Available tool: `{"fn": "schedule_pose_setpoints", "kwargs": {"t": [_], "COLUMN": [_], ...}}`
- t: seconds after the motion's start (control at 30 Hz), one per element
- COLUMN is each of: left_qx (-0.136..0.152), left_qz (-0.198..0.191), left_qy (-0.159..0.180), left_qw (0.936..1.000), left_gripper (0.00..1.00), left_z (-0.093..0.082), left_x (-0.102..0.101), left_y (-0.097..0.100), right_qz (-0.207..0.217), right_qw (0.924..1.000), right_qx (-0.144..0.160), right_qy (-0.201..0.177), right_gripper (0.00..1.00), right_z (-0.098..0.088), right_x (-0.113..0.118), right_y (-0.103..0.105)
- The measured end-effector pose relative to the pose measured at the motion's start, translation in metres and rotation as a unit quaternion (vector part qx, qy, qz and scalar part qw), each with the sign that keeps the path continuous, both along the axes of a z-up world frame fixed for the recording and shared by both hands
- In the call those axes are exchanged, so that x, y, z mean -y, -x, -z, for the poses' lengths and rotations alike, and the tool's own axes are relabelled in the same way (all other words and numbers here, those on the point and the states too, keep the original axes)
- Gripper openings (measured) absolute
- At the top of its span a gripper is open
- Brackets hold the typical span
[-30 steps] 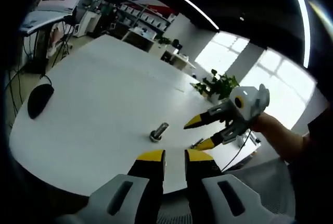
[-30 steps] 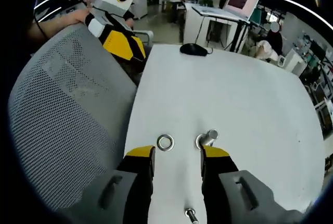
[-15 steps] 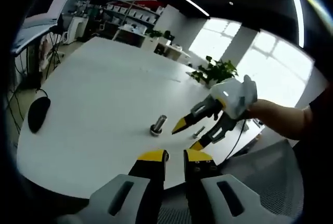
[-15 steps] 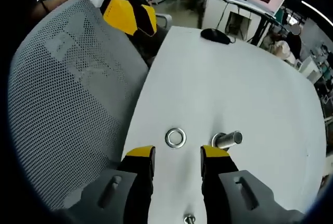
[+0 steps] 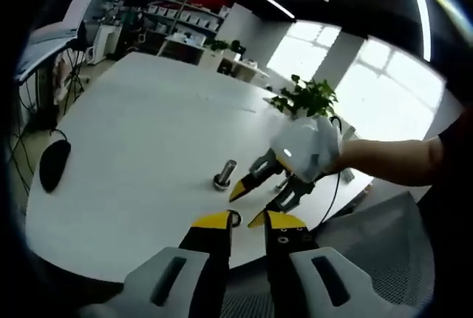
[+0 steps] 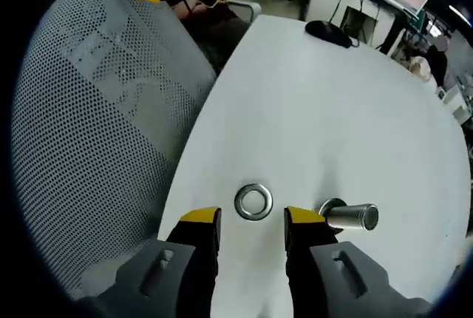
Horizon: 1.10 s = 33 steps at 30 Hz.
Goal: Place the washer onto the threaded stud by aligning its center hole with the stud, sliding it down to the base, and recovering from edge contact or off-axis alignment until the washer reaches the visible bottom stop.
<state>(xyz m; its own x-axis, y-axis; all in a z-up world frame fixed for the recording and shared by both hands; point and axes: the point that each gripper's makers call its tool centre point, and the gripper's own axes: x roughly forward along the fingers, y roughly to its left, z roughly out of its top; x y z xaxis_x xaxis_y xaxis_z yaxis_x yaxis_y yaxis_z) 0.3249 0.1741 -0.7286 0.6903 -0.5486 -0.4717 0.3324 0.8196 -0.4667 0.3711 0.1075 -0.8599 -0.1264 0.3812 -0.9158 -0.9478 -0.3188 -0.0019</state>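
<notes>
one washer (image 6: 253, 202) lies flat on the white table (image 6: 325, 111), hole facing up, close to the table's near edge by the grey mesh chair (image 6: 89, 126). one threaded stud (image 6: 349, 217) stands just beside it on its wide base; in the left gripper view the stud (image 5: 225, 175) rises upright from the table, long axis vertical, so the sideways lean in the right gripper view is probably lens distortion. washer and stud are apart, the washer not on the stud. the right gripper (image 6: 251, 222) hangs over the washer with its two yellow-tipped jaws spread, one on each side of the ring and not touching it. the left gripper (image 5: 246, 222) sits off the near edge, its jaws parted by a narrow gap with nothing between them. one dark mouse (image 5: 54, 164) lies near the table's far edge.
</notes>
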Motion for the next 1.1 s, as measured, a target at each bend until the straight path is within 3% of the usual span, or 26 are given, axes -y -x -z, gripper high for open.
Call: {"fn": "schedule_pose_setpoints", "kwargs": {"t": [0.53, 0.7, 0.77, 1.1], "left_qx": [-0.015, -0.016, -0.018, -0.021], "left_qz": [0.033, 0.032, 0.033, 0.035], "left_qy": [-0.026, -0.027, -0.028, -0.029], "left_qw": [0.9990, 0.9990, 0.9989, 0.9987], "left_gripper": [0.25, 0.26, 0.26, 0.26], "left_z": [0.009, 0.010, 0.011, 0.012], "left_x": [0.005, 0.005, 0.005, 0.006], "left_y": [0.005, 0.005, 0.006, 0.007], "right_qz": [-0.001, -0.004, -0.004, 0.000], "right_qw": [1.0000, 1.0000, 0.9999, 1.0000], "right_qx": [0.002, 0.002, 0.004, 0.002], "right_qy": [0.004, 0.006, 0.013, 0.006], "right_gripper": [0.34, 0.31, 0.25, 0.23], "right_z": [0.007, 0.007, 0.007, 0.006], "right_x": [-0.006, -0.006, -0.003, -0.004], "right_y": [0.000, 0.000, -0.001, -0.003]}}
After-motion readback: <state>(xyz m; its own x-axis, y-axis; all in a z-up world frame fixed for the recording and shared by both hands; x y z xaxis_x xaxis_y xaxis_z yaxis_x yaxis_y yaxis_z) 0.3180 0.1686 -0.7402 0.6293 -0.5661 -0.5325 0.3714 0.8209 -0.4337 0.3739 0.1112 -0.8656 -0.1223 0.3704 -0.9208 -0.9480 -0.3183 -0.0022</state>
